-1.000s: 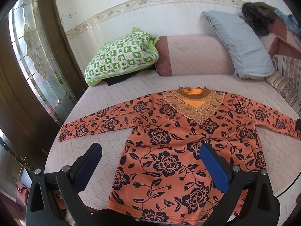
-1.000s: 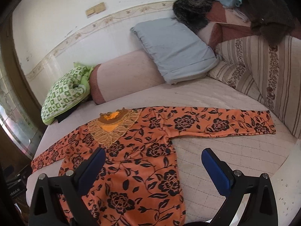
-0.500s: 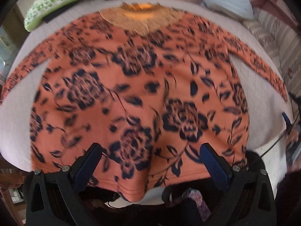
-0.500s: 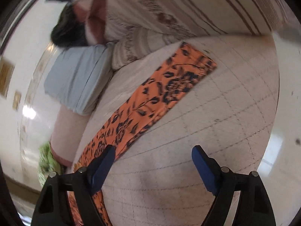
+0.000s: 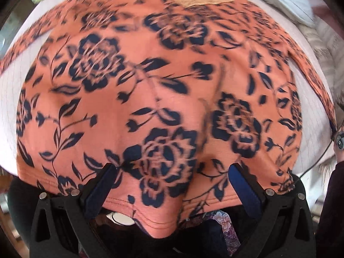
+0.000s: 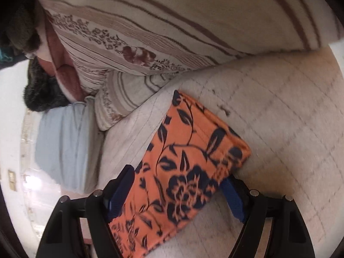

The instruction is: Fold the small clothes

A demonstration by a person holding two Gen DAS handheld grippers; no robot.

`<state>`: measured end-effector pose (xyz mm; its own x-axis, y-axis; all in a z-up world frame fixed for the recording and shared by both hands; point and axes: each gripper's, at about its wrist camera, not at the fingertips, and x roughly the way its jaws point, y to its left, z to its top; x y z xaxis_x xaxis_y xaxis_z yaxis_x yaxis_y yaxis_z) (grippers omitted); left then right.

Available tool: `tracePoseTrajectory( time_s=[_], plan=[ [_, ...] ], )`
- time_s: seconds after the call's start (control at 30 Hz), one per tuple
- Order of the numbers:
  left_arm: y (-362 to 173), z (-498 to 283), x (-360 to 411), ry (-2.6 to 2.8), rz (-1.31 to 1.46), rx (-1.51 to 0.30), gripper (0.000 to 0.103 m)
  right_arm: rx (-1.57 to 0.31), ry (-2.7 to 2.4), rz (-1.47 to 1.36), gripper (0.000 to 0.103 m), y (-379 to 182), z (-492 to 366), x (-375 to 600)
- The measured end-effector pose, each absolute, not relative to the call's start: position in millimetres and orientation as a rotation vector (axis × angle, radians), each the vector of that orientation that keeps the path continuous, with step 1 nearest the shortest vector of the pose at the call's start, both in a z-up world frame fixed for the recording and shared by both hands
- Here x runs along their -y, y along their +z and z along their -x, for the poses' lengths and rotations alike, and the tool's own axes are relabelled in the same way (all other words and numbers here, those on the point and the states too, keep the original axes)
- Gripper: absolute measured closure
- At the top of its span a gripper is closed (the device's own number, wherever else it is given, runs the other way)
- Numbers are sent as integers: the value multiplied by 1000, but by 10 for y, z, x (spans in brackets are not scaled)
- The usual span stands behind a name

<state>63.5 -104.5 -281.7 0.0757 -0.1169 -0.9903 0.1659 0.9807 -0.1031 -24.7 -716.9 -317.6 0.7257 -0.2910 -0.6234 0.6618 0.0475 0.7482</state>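
An orange long-sleeved top with dark blue flowers lies spread flat on a quilted bed cover. My left gripper is open and hovers close over the top's bottom hem, its blue pads on either side of a large flower. In the right wrist view the end of the top's sleeve lies between the fingers of my right gripper. That gripper is open and low over the cuff, which is free of both pads.
A striped floral cushion, a pale blue pillow and a dark furry item lie beyond the sleeve. The bed's front edge runs under the hem. A dark cable with a small plug hangs at the right.
Both grippers have dropped closer to the top. The left has closed in on the hem. The right has moved along the sleeve until the cuff lies between its fingers.
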Motion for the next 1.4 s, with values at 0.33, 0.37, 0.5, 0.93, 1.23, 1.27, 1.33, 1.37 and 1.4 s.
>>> tracePoseTrajectory(
  time_s=[0.33,0.37,0.5,0.93,1.23,1.27,1.33,1.37,1.4],
  plan=[
    [-2651,-737,539,-137,31,-1339,0,-395,-628,-1095,96,-2583,-232,6788],
    [-2601,-779,462,-124,33,-1310,0,-388,-570,-1080,96,-2433,-345,6639],
    [-2364,-968,44,-79,83,-1215,0,-359,-326,-1030,96,-1780,-939,5830],
    [-1980,-1236,-1560,98,245,-1046,0,-649,191,-862,92,-1453,-3088,1826],
    [-2052,-1291,-1730,120,243,-1065,0,-852,464,-583,91,-1684,-3390,1130],
    [-2054,-1322,-1688,114,242,-1063,0,-826,505,-588,91,-1640,-3373,1206],
    [-2040,-1395,-1564,91,239,-1058,0,-780,576,-595,90,-1521,-3286,1399],
    [-2028,-1435,-1498,80,234,-1054,0,-758,594,-595,90,-1468,-3207,1531],
    [-2027,-1478,-1428,72,228,-1054,0,-738,602,-598,87,-1429,-3107,1692]
  ],
)
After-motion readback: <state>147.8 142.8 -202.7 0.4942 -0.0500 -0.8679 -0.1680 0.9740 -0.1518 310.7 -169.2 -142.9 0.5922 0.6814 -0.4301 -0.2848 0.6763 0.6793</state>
